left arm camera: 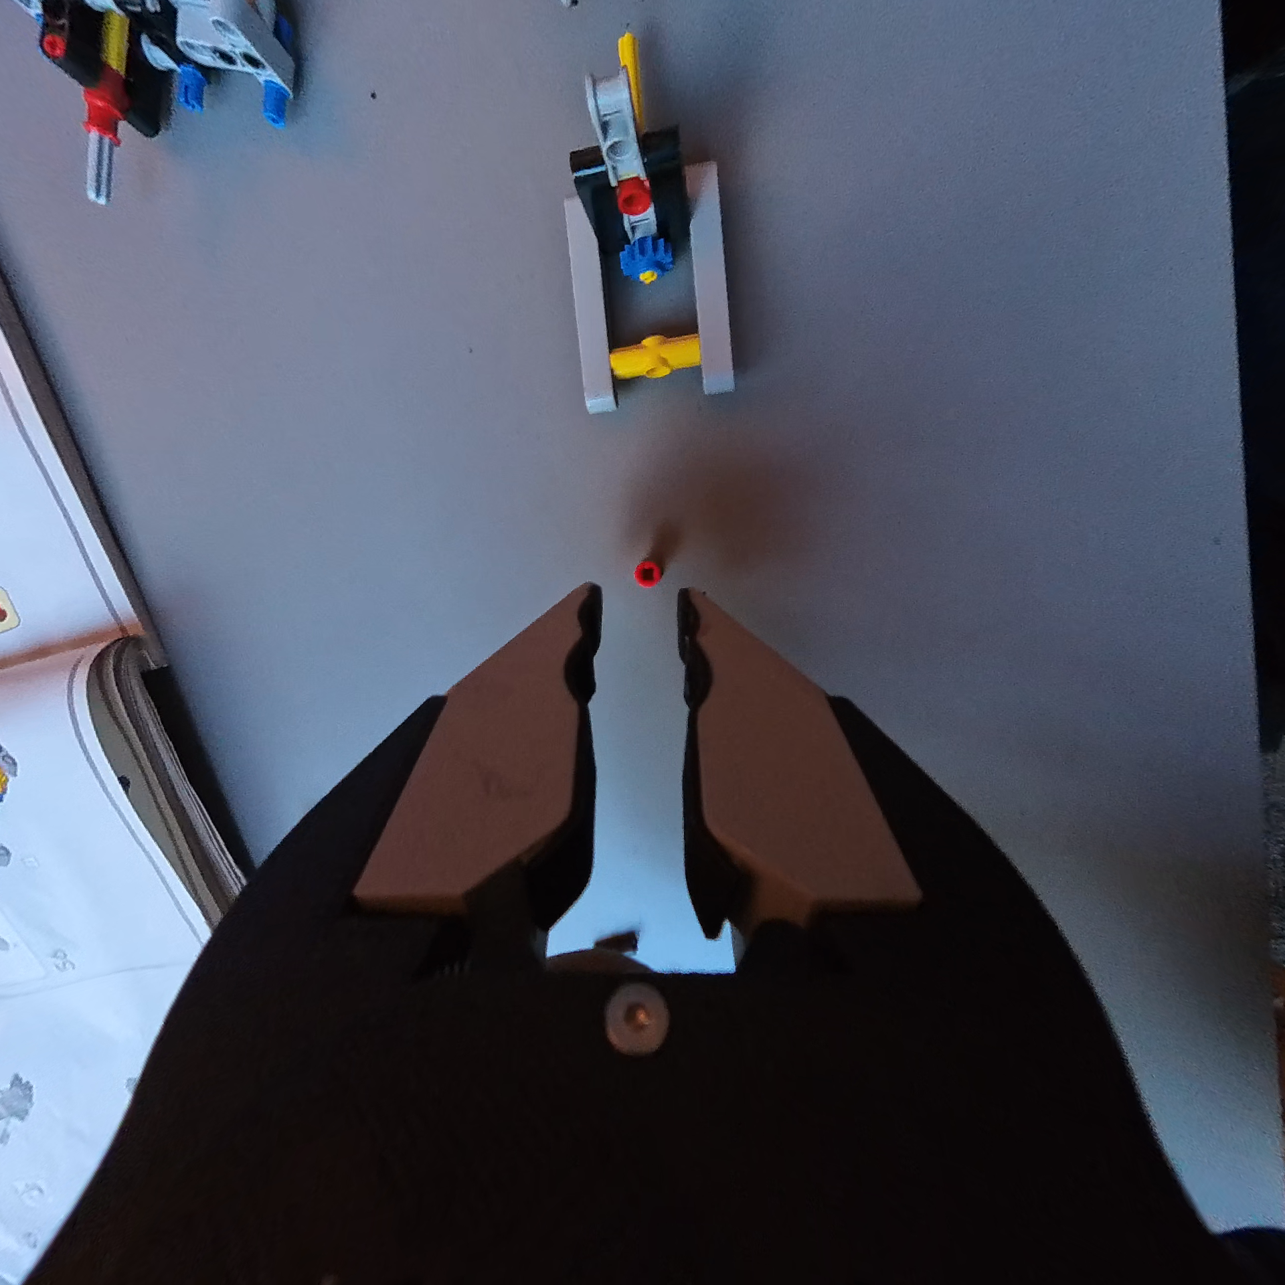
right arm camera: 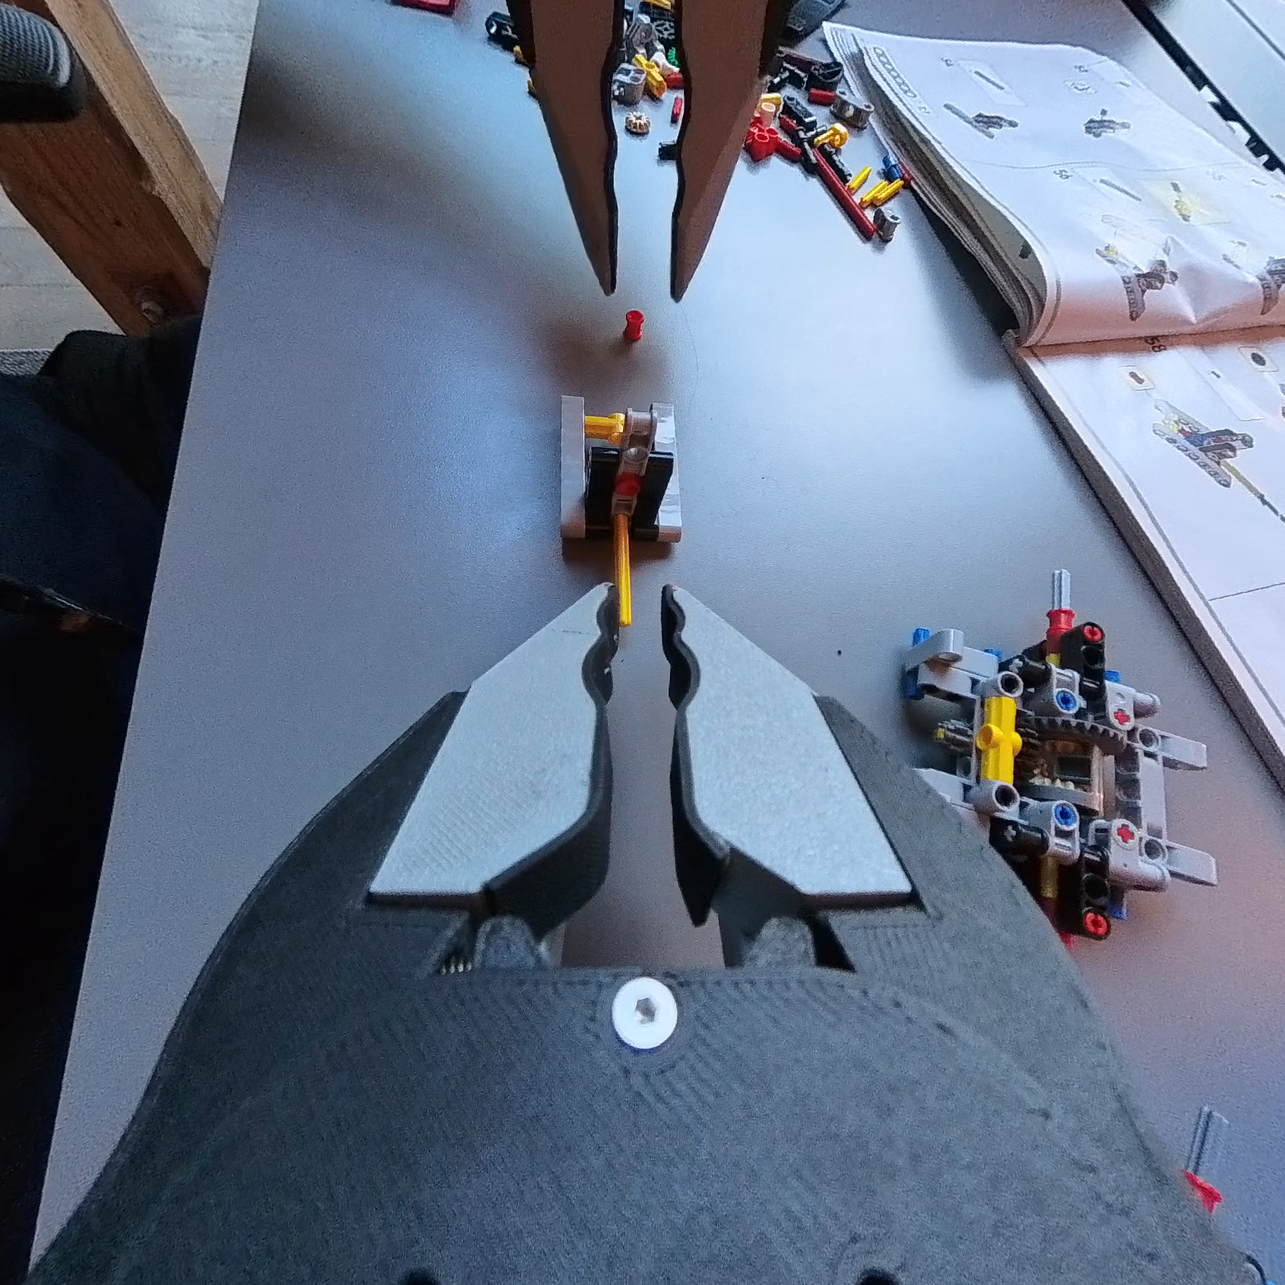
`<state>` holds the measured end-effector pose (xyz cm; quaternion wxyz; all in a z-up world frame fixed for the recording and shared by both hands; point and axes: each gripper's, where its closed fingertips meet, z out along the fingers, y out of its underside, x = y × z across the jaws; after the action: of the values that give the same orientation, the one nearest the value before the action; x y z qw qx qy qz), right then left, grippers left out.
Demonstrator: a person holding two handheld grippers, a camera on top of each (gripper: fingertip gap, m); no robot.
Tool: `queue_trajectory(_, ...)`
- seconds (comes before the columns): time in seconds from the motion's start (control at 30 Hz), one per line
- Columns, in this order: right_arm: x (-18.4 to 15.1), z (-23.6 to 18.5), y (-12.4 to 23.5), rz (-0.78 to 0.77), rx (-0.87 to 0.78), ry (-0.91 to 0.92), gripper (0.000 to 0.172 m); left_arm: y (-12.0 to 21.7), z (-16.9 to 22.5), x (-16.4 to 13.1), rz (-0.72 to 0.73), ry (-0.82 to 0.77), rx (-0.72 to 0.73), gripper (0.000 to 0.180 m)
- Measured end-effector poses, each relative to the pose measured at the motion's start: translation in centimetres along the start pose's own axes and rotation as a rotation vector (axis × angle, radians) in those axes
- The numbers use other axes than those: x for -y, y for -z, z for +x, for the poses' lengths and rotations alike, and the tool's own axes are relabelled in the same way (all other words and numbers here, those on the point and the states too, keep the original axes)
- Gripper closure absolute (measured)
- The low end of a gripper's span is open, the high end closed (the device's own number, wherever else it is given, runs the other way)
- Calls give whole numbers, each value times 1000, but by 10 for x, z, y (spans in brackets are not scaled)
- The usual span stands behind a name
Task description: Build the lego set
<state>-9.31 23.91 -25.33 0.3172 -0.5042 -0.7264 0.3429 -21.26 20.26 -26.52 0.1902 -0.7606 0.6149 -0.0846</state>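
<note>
Left gripper (left arm camera: 640, 591) stands with its jaws narrowly parted and nothing between them; its tips hang just short of a small red bush (left arm camera: 649, 574) that stands on end on the grey table (left arm camera: 973, 417), bore facing up. Right gripper (right arm camera: 638, 587) is likewise narrowly parted. A yellow axle (right arm camera: 624, 577) runs in beside its left finger (right arm camera: 605, 605); whether that pad touches the axle cannot be told, and the other pad stands clear of it.

The axle's long axis runs from the right gripper's tips straight away to the small grey-and-black frame assembly (right arm camera: 619, 473), which sits between the two grippers. In the left view only the axle's far end (left arm camera: 628, 62) shows behind the assembly.

Bare table lies on both sides of the assembly. The table's long edge (right arm camera: 208, 278) runs near the left of the right view. An open instruction booklet (right arm camera: 1112, 208) and a larger built assembly (right arm camera: 1057, 758) occupy the right side; loose parts (right arm camera: 820, 139) are partly hidden behind the left gripper's fingers.
</note>
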Motion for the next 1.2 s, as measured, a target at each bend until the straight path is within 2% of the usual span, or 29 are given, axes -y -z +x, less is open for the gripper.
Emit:
queue_trajectory(0.5,0,-1,0,0,-3,13,163,-8,3,2,-31,12,-34,166)
queue_trajectory(0.67,0,-1,0,-2,-3,15,163,-3,-1,2,-27,35,8,169)
queue_trajectory(1.0,0,-1,0,-2,-5,18,164,-8,2,3,-11,52,2,169)
queue_trajectory(1.1,0,-1,0,2,-9,16,164,-3,0,-4,-11,100,53,161)
queue_trajectory(1.2,2,0,3,18,-24,14,164,18,0,-9,92,158,148,157)
